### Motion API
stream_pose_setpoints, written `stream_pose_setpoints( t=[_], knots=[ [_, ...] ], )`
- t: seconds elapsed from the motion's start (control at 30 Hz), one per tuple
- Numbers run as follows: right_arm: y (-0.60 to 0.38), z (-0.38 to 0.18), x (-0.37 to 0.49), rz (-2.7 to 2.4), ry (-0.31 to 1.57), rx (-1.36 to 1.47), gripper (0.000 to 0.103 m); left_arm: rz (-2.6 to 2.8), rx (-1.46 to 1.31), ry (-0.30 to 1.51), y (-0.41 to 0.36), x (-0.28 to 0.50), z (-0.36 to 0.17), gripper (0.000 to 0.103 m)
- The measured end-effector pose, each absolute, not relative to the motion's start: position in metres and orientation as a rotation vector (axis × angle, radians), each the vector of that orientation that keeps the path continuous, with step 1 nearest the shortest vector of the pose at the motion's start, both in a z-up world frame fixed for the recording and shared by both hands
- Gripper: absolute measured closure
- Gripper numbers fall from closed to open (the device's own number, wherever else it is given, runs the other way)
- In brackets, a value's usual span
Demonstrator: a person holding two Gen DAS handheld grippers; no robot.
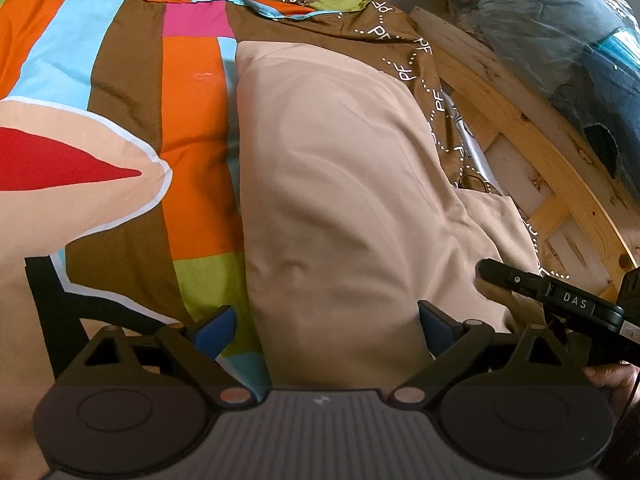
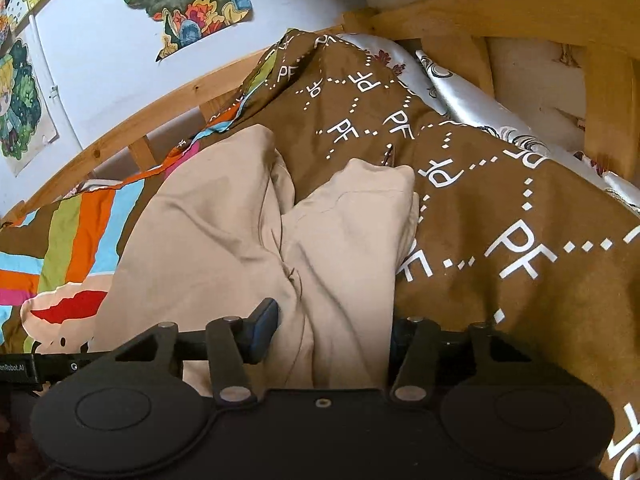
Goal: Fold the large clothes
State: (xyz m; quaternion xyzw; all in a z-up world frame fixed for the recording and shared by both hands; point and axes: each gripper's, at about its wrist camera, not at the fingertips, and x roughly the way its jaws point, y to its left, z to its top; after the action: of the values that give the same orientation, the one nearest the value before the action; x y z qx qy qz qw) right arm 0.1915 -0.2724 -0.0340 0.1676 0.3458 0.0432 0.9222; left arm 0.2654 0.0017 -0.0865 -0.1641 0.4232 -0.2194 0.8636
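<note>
Beige garment (image 1: pixel 340 200) lies bunched on the bed near its wooden side rail (image 1: pixel 520 128); soft, light, floppy, best taken at corners. Left tongs (image 1: pixel 326 330) and right tongs (image 2: pixel 332 332) spread, straddling cloth

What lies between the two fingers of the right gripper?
In the right wrist view, a fold of the beige garment runs between the open fingers of the right gripper. It lies on the brown patterned bedcover.
</note>
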Motion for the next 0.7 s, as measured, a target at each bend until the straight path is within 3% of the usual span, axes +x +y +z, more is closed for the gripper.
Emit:
stream_pose_setpoints(
  t=[0.4, 0.7],
  knots=[
    [-0.270, -0.035, 0.191, 0.083, 0.703, 0.323, 0.051, -0.519, -0.362, 0.840, 0.006, 0.277, -0.067, 0.005],
    [-0.269, -0.035, 0.191, 0.087, 0.701, 0.311, 0.051, -0.512, -0.375, 0.857, 0.018, 0.335, -0.051, 0.004]
  ],
)
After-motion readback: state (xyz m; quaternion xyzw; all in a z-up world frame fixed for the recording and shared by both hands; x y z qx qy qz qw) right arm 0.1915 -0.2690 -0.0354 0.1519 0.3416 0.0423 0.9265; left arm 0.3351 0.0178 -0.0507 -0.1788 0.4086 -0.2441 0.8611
